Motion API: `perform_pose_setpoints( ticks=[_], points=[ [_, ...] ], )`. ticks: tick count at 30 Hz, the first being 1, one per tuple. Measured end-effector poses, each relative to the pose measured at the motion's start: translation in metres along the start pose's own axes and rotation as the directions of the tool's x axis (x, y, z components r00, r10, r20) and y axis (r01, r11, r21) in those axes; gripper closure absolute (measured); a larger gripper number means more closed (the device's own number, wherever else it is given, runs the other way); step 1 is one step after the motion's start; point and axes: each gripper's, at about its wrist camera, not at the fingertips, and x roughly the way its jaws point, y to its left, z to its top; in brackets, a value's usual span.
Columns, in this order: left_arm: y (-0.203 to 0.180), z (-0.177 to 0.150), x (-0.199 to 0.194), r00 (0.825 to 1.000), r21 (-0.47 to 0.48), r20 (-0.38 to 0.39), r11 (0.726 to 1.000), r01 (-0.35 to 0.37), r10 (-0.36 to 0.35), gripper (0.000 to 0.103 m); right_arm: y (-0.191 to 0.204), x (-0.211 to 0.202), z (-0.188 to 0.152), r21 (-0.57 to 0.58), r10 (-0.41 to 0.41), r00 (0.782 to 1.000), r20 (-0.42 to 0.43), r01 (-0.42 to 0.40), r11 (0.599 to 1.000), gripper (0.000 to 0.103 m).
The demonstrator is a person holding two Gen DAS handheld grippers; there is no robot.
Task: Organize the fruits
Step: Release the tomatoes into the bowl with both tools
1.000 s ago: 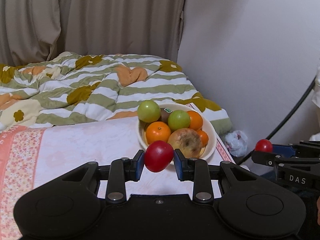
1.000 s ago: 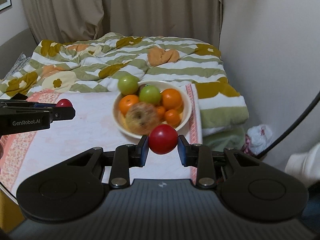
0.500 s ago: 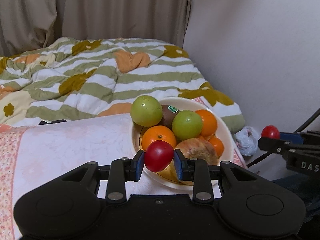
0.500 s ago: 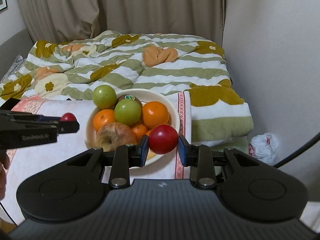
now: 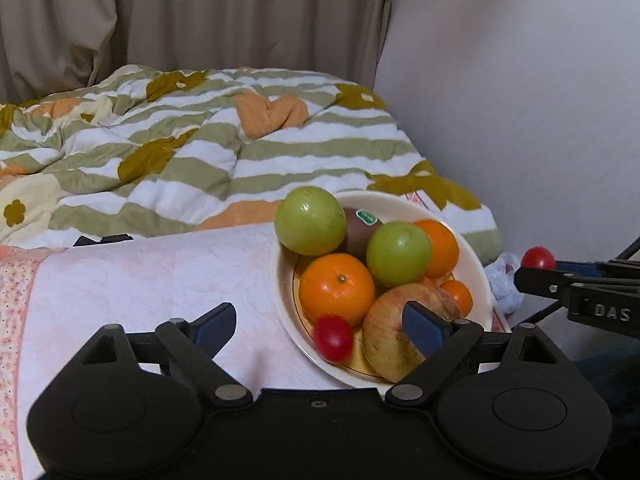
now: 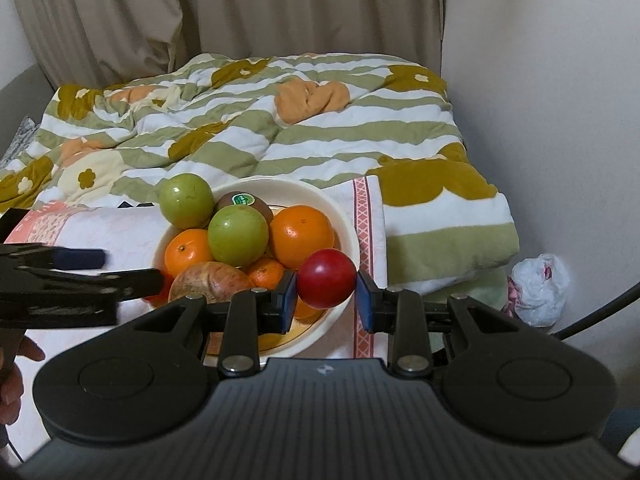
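A cream bowl (image 5: 472, 256) on the pink cloth holds two green apples (image 5: 310, 220), oranges (image 5: 338, 288), a kiwi (image 5: 358, 228) and a bruised apple (image 5: 388, 340). A small red tomato (image 5: 333, 338) lies free at the bowl's front edge. My left gripper (image 5: 318, 322) hangs just above it with its jaws opening and touching nothing. My right gripper (image 6: 326, 294) is shut on a second red tomato (image 6: 326, 278) over the bowl's (image 6: 344, 216) right front rim. In the left wrist view that tomato (image 5: 538, 258) shows at the far right.
The striped, flowered quilt (image 6: 280, 132) is heaped behind the table. The wall (image 6: 540, 80) stands close on the right, with a white plastic bag (image 6: 540, 288) and a black cable (image 6: 600, 312) low beside it. The pink tablecloth (image 5: 140, 280) stretches left of the bowl.
The left jaws have sprung apart and their red tomato has dropped into the front of the bowl. Both grippers have come closer to the bowl; the right one still grips its tomato.
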Motion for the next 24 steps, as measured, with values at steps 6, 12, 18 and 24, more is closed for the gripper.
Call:
perform_pose_setpoints(
  ticks=[6, 12, 18, 24],
  points=[
    [0.008, 0.000, -0.013, 1.000, -0.020, 0.011, 1.000, -0.008, 0.008, 0.010, 0.000, 0.008, 0.004, 0.003, -0.002, 1.000, -0.012, 0.002, 1.000, 0.057],
    [0.011, -0.005, -0.025, 1.000, -0.030, 0.007, 0.999, -0.018, 0.018, 0.010, 0.003, 0.023, 0.006, -0.008, 0.002, 1.000, -0.023, -0.002, 1.000, 0.057],
    [0.010, -0.012, -0.036, 0.999, -0.017, 0.019, 0.999, -0.046, 0.046, 0.010, 0.002, 0.045, 0.004, -0.003, 0.016, 1.000, -0.026, -0.016, 1.000, 0.057],
    [0.012, -0.022, -0.044, 0.998, -0.031, 0.025, 0.997, -0.065, 0.066, 0.010, -0.001, 0.053, 0.001, -0.010, 0.023, 1.000, -0.008, -0.023, 1.000, 0.046]
  ],
)
